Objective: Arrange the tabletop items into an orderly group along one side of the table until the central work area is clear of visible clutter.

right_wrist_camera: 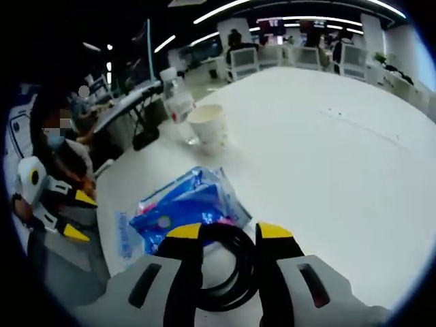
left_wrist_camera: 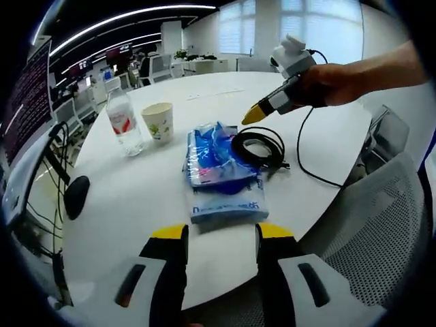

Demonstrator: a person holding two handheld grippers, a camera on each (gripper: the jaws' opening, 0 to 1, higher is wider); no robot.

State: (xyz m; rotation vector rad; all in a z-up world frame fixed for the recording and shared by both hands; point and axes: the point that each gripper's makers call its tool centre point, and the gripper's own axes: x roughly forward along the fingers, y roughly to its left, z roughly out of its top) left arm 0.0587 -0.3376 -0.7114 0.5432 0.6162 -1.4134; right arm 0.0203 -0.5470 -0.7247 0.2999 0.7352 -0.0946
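Right tongs [right_wrist_camera: 228, 233] stand open astride the cable [right_wrist_camera: 228, 272], poised to lift it. Left tongs [left_wrist_camera: 221, 233] hang open, empty, short of the packet [left_wrist_camera: 221, 174]. Bottle [left_wrist_camera: 124, 122] and cup [left_wrist_camera: 158, 121] lie beyond, already grouped.

The scene is brightly lit by ceiling strips [left_wrist_camera: 122, 17] and windows [left_wrist_camera: 300, 27]; glare is cast across the surface [right_wrist_camera: 327, 157], and edges are bent and softened.
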